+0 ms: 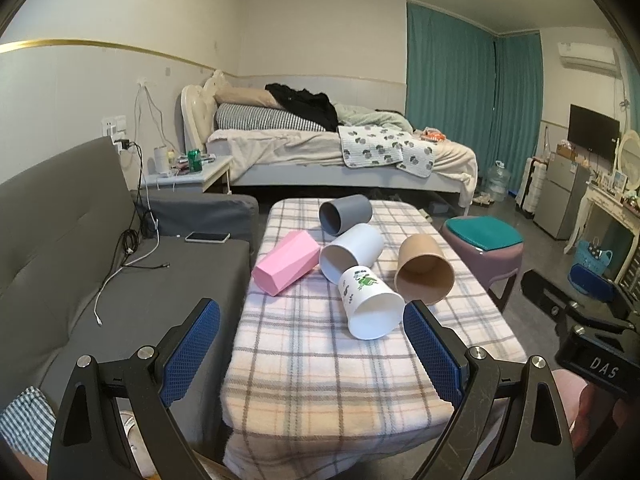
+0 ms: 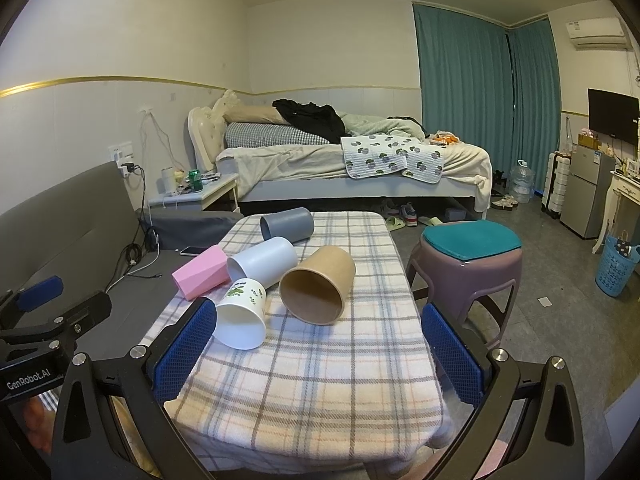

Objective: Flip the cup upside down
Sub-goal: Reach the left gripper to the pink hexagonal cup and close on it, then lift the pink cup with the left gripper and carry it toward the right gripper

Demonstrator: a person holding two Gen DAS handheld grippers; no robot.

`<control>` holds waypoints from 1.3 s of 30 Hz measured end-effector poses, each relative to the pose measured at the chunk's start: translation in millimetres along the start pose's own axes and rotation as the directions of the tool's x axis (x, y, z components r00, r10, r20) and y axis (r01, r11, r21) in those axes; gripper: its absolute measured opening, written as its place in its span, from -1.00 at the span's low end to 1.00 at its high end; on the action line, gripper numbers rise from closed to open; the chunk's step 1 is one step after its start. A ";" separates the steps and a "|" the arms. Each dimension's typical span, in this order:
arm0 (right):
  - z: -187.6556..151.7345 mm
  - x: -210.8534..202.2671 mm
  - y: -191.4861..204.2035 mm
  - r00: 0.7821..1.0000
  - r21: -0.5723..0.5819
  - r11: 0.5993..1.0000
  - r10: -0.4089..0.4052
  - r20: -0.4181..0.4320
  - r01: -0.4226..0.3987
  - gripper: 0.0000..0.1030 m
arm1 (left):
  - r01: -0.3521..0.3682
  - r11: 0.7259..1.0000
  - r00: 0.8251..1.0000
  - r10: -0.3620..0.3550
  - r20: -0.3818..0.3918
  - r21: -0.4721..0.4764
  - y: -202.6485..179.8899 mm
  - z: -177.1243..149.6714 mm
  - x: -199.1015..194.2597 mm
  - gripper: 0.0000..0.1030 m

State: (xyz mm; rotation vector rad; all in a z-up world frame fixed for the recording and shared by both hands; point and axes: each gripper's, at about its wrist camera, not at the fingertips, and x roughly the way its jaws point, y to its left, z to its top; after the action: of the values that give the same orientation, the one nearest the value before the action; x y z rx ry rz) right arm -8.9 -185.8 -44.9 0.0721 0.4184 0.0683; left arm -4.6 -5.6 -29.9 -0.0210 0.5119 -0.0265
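Pink cup [image 2: 200, 274] mouth hidden; phone [image 2: 196, 251] partly behind it; table legs under plaid cloth [image 2: 320, 380]

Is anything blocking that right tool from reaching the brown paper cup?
Nothing visible: only bare plaid cloth lies between the open right tool and the brown paper cup lying on its side.

We saw a bedroom with pale walls [image 1: 120, 8] trimmed by a gold stripe. An unmade bed [image 1: 320, 148] stood along the far wall beside teal curtains [image 1: 452, 92]. A grey sofa [image 1: 60, 240] sat at the left, a purple stool [image 2: 468, 264] on the dark floor [image 2: 560, 340], and a small fridge [image 2: 586, 196] under a wall television [image 2: 612, 116].
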 end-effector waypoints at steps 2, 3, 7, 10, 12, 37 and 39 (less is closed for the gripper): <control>1.7 2.6 -1.6 1.000 0.003 1.000 0.008 -0.005 -0.008 1.00 | -0.027 1.000 0.999 0.027 -0.019 0.014 3.5 6.1 5.9 0.86; 3.2 7.8 -2.4 1.000 0.006 1.000 0.018 -0.013 -0.018 1.00 | -0.026 0.999 0.999 0.027 -0.028 0.024 4.9 8.5 11.7 0.86; 12.0 24.5 -4.6 0.998 0.015 0.999 0.052 -0.040 -0.051 1.00 | -0.006 0.998 0.997 0.012 -0.075 0.069 12.9 30.0 45.0 0.86; 18.1 52.4 1.5 0.992 -0.011 0.996 0.087 -0.087 -0.089 1.00 | 0.008 0.991 0.994 0.007 -0.109 0.137 17.0 42.4 80.6 0.86; 23.6 73.0 7.0 0.992 -0.035 0.996 0.083 -0.100 -0.087 1.00 | 0.013 0.984 0.992 0.010 -0.128 0.176 20.7 46.4 106.6 0.86; 18.6 183.6 -7.5 0.985 0.054 0.998 0.047 -0.168 -0.038 1.00 | 0.183 0.959 0.938 -0.106 -0.330 0.214 42.5 40.4 247.9 0.25; 19.0 180.9 -9.2 0.984 0.062 0.997 0.050 -0.169 -0.040 1.00 | 0.153 0.969 0.945 -0.086 -0.315 0.194 42.2 41.3 232.9 0.24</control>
State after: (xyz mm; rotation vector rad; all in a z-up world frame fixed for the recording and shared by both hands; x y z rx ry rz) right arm 164.3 -181.3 -101.4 0.1338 0.5900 0.1070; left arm 219.4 30.0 -109.0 0.1679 0.8148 -0.2084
